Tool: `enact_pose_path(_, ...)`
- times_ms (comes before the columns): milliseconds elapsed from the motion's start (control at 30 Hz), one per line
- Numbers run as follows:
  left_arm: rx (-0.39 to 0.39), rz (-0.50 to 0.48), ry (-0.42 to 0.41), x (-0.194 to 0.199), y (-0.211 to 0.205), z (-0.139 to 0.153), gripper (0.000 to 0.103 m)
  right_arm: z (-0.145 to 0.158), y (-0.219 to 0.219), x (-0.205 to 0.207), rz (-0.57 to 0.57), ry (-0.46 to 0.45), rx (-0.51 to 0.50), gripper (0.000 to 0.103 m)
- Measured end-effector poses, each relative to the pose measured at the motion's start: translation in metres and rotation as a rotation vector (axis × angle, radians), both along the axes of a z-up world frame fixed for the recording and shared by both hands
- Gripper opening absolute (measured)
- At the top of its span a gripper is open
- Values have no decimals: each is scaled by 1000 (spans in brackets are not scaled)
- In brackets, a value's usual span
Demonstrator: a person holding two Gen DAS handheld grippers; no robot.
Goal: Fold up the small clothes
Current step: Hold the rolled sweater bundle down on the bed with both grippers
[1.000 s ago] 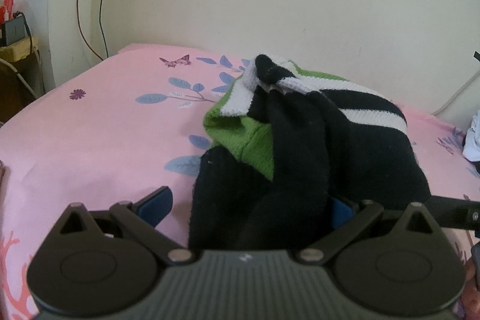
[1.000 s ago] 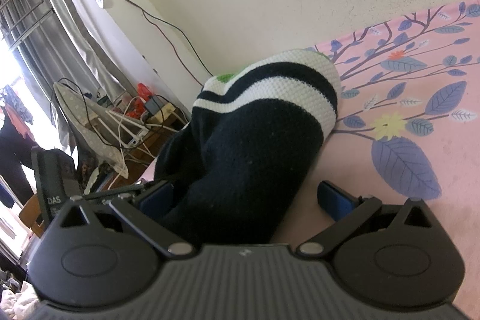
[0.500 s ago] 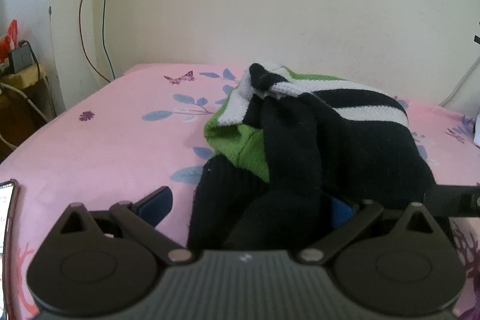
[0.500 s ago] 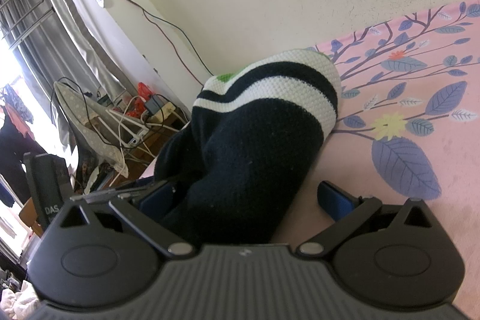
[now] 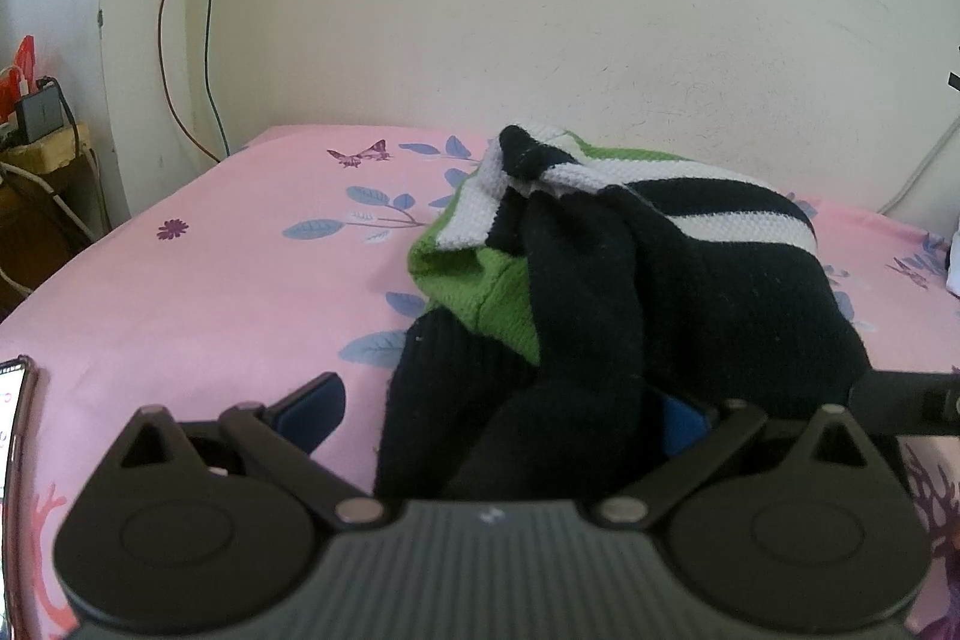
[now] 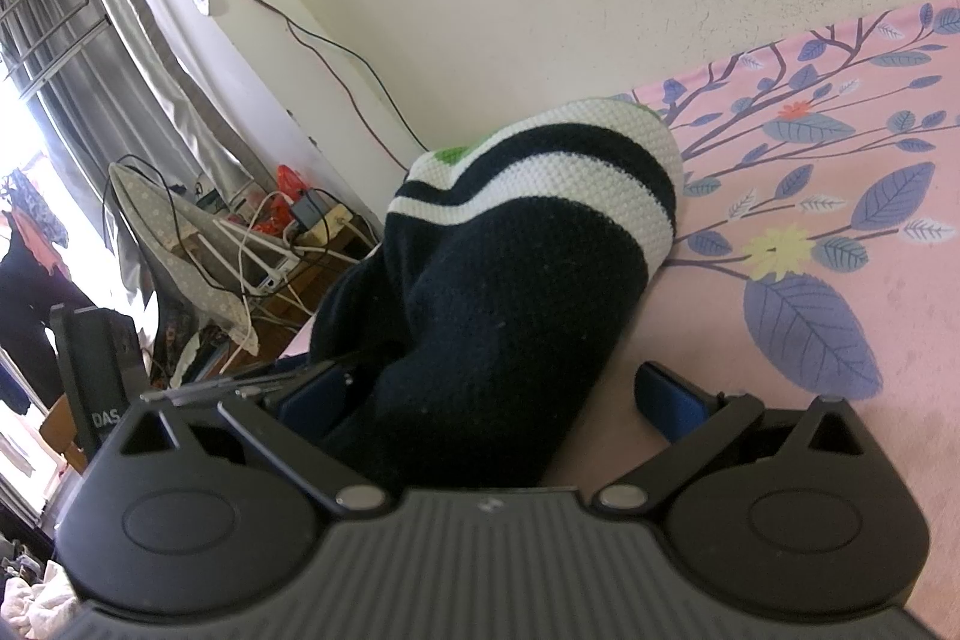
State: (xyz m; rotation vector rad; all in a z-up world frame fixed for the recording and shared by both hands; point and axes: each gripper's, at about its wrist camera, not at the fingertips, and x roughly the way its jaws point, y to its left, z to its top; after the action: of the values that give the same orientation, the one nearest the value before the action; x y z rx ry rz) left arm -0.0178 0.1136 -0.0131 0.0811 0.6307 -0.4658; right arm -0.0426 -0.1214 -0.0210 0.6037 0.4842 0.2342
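Nearest the left wrist camera, the left gripper [image 5: 492, 409] is sitting with its jaws spread wide, and the black hem of the knitted sweater [image 5: 606, 280] is lying in the gap between them, bunching against the blue pad at 3 o'clock while the pad at 9 o'clock is standing clear on the pink bedsheet [image 5: 228, 244]. Nothing is being pinched there. The right gripper [image 6: 486, 400] is likewise resting with its jaws apart, black knit filling the space toward the 9 o'clock pad and bare sheet showing beside the 3 o'clock one.

From either camera the sweater is running away toward 12 o'clock, its long axis along the fingers: black section first, then the green panel and white stripes heaped toward the wall [image 5: 540, 10]. It is lying crumpled, not flat. Both grippers are sitting at the same near hem, so neither looks nearer; closing on that edge seems the likely next step.

A phone [image 5: 12, 400] is peeking in at 9 o'clock.
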Motion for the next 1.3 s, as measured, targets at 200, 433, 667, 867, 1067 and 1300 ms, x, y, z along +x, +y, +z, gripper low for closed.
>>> enact_pose_path(200,-1,-1,4,1,0,0,103,0,0,0,0,0,0,97)
enact_pose_path(433,-14,-5,28,4,1,-1,103,0,0,0,0,0,0,97)
enact_pose_path(667,-6,-3,19,3,0,-1,103,0,0,0,0,0,1,97)
enact_pose_path(867,8,0,2,0,-2,0,103,0,0,0,0,0,0,97)
enact_pose_path(1067,7,-1,3,0,-2,1,103,0,0,0,0,0,0,97)
enact_pose_path(1300,4,-2,7,1,-1,1,103,0,0,-2,-18,0,1,97)
